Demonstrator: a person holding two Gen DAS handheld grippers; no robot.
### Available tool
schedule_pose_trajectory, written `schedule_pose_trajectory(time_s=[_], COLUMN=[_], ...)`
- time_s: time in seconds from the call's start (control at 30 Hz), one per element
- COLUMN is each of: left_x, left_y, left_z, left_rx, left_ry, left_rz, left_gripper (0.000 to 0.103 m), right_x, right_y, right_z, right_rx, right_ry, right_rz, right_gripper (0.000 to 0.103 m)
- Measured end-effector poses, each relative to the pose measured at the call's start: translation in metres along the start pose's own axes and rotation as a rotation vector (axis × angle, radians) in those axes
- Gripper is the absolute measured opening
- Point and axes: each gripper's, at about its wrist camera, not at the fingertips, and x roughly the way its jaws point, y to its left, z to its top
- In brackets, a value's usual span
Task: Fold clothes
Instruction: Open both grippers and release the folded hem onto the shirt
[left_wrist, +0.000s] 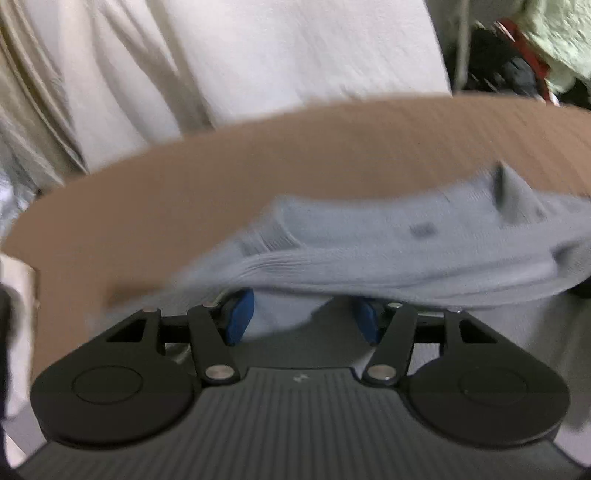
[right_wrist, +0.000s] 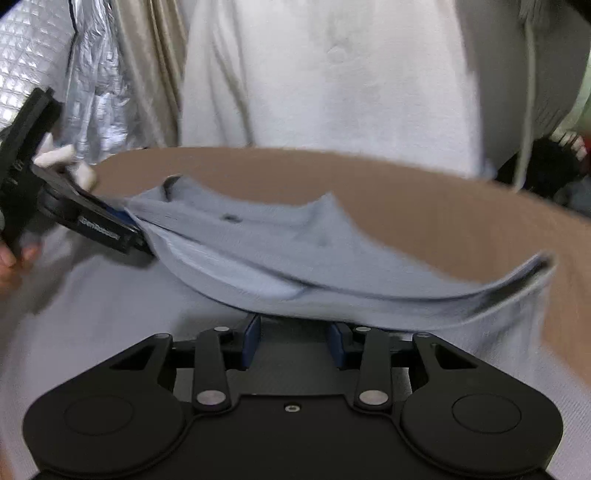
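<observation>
A light blue garment (right_wrist: 258, 251) hangs stretched between two hand-held grippers above a brown cardboard sheet (right_wrist: 443, 206), its collar edge and small dark buttons blurred with motion. The left gripper (left_wrist: 301, 317) sits under the near hem of the garment, blue pads (left_wrist: 242, 314) standing apart with cloth draped over and between them; from the other camera the same tool reaches the garment's left corner, where it seems to pinch the fabric, though the pads themselves are hidden there, so whether it truly grips cannot be told. The right gripper (right_wrist: 293, 343) lies beneath the garment's near edge, its blue pads likewise spread with a gap between them and the hem lying over their tips; whether any cloth is caught between them is not shown. A person's fingers (right_wrist: 55, 157) wrap the left tool's handle, just beside the cardboard sheet's left rim. Both tools point forward and slightly upward toward pale curtains (left_wrist: 258, 55) behind the cardboard sheet. The risk here: with pads this wide, a corner could slip free mid-swing and the garment would slump in a heap on the cardboard sheet, spoiling any crease line. Uneven pull between the hands could also skew the fold, and the far right corner, curling upward near the sheet's right side, may tuck under itself.
</observation>
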Motion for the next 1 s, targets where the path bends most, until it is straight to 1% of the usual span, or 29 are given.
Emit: schedule_pose_trajectory(time_s=[0.03,0.1,0.17,0.2,0.23,0.27,0.33,0.37,0.4,0.43,0.47,0.53,0.57,0.6,0.67,0.73,0.77,0.8,0.83,0.87,0.93,1.0], left_x=[-0.001,0.001,0.001,-0.001,-0.003,-0.004,-0.012,-0.016,-0.019,-0.023,-0.029,-0.037,-0.040,-0.043,-0.051,-0.066,-0.070,-0.073,-0.074,-0.071,-0.060,-0.039], left_y=[0.005,0.018,0.032,0.040,0.049,0.057,0.076,0.085,0.096,0.107,0.122,0.148,0.158,0.164,0.166,0.165,0.166,0.167,0.165,0.165,0.162,0.157], left_z=[0.005,0.016,0.024,0.023,0.023,0.022,0.011,0.004,-0.004,-0.011,-0.020,-0.034,-0.041,-0.046,-0.050,-0.051,-0.050,-0.050,-0.049,-0.048,-0.044,-0.044], left_rx=[-0.018,-0.055,-0.087,-0.110,-0.133,-0.156,-0.183,-0.192,-0.205,-0.218,-0.253,-0.352,-0.402,-0.428,-0.435,-0.413,-0.402,-0.392,-0.384,-0.378,-0.368,-0.376], left_ry=[-0.017,-0.046,-0.080,-0.083,-0.085,-0.087,-0.084,-0.089,-0.096,-0.104,-0.107,-0.111,-0.113,-0.115,-0.148,-0.218,-0.246,-0.273,-0.274,-0.259,-0.224,-0.176], left_rz=[0.005,0.040,0.090,0.095,0.099,0.102,0.092,0.095,0.100,0.105,0.077,-0.021,-0.060,-0.082,-0.073,-0.056,-0.061,-0.066,-0.074,-0.089,-0.120,-0.099], left_gripper=[0.057,0.057,0.057,0.057,0.057,0.057,0.058,0.058,0.059,0.059,0.059,0.059,0.059,0.059,0.060,0.069,0.076,0.080,0.081,0.081,0.081,0.086], right_x=[0.000,0.002,0.001,0.000,-0.002,-0.005,-0.016,-0.023,-0.029,-0.033,-0.038,-0.045,-0.045,-0.044,-0.040,-0.038,-0.036,-0.035,-0.033,-0.031,-0.023,-0.013], right_y=[-0.002,-0.012,-0.033,-0.043,-0.052,-0.059,-0.069,-0.074,-0.079,-0.084,-0.091,-0.109,-0.118,-0.125,-0.134,-0.140,-0.142,-0.142,-0.141,-0.140,-0.135,-0.132], right_z=[0.001,0.004,0.006,0.006,0.005,0.005,0.005,0.005,0.005,0.004,0.003,0.001,-0.001,-0.002,-0.007,-0.012,-0.013,-0.014,-0.014,-0.014,-0.016,-0.016], right_rx=[-0.022,0.000,0.134,0.199,0.240,0.270,0.262,0.251,0.245,0.247,0.259,0.325,0.367,0.403,0.450,0.495,0.512,0.520,0.524,0.525,0.513,0.490], right_ry=[-0.012,-0.042,-0.063,-0.067,-0.063,-0.058,-0.062,-0.066,-0.070,-0.072,-0.073,-0.072,-0.066,-0.062,-0.067,-0.075,-0.075,-0.074,-0.074,-0.071,-0.052,-0.050], right_rz=[-0.045,-0.086,-0.078,-0.088,-0.117,-0.144,-0.163,-0.171,-0.182,-0.199,-0.206,-0.173,-0.124,-0.078,-0.022,0.008,0.031,0.055,0.072,0.083,0.077,0.059], right_gripper=[0.043,0.043,0.043,0.043,0.043,0.043,0.043,0.045,0.053,0.059,0.066,0.067,0.067,0.067,0.067,0.067,0.067,0.067,0.067,0.067,0.067,0.067])
